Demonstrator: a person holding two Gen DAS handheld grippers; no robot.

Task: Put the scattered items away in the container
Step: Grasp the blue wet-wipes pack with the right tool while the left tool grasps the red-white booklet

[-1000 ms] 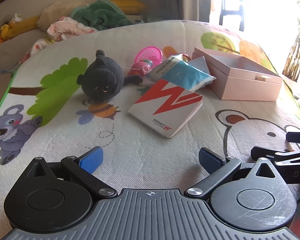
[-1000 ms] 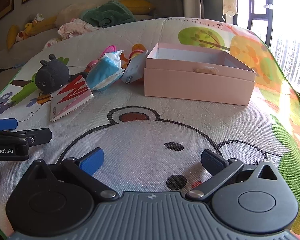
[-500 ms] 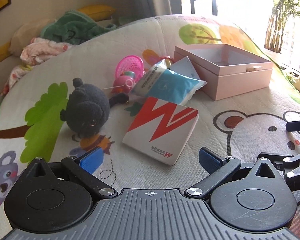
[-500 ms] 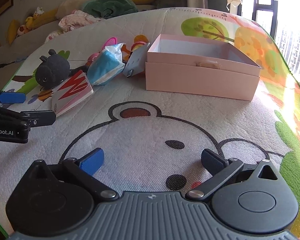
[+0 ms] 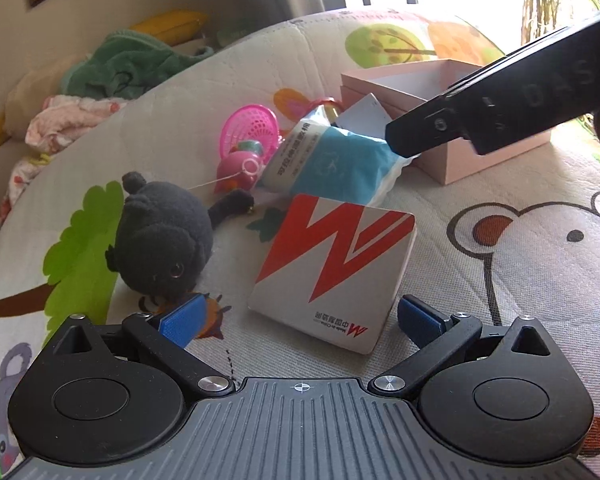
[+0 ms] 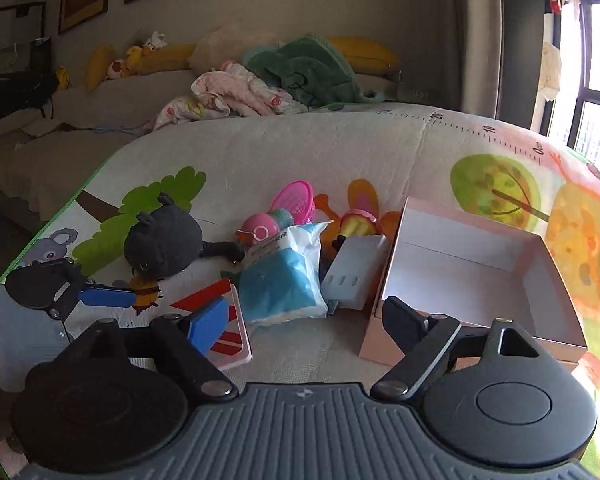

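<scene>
A white booklet with a red W point(image 5: 332, 268) lies on the play mat just ahead of my open, empty left gripper point(image 5: 296, 320). A black plush toy point(image 5: 162, 240) sits to its left. Behind lie a blue tissue pack point(image 5: 332, 160), a pink toy with a net point(image 5: 248, 136) and a grey flat box point(image 6: 356, 272). The open pink box point(image 6: 476, 276) stands at the right. My right gripper point(image 6: 304, 320) is open and empty, raised above the mat near the tissue pack point(image 6: 284, 280) and the pink box's left wall. Its body point(image 5: 512, 100) crosses the left wrist view.
The cartoon play mat point(image 5: 500, 248) covers the surface. Crumpled clothes and a green blanket point(image 6: 300, 72) lie on a sofa behind, with yellow plush toys point(image 6: 136, 60). A bright window point(image 6: 592, 80) is at the right.
My left gripper moved forward to the booklet. My right gripper rose and swung left, over the tissue pack and the box's left wall, and now crosses the left wrist view.
</scene>
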